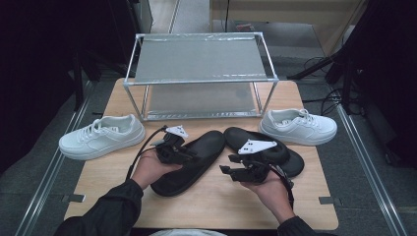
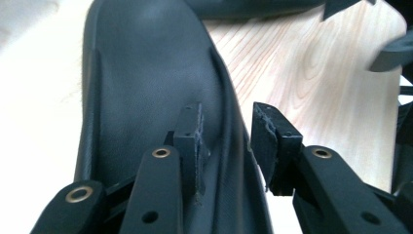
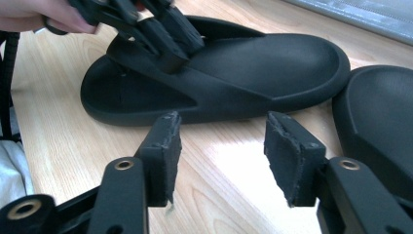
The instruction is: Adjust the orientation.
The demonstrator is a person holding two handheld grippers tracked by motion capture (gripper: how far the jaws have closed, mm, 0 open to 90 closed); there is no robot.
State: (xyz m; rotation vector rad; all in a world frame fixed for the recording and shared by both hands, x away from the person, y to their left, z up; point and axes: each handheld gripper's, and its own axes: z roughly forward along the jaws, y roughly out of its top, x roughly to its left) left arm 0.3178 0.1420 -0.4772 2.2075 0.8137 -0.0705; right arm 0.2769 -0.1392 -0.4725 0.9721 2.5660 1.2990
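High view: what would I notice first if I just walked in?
Probably the two black sandals in the middle of the table. The left gripper has its open jaws around the edge of the left sandal; the right sandal lies beside it. A white sneaker sits on the left and another white sneaker on the right.

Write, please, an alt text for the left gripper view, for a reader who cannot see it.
The left gripper has its two black jaws open astride the raised side rim of a black sandal, one jaw over the footbed and one outside it. Pale wooden table shows to the right.
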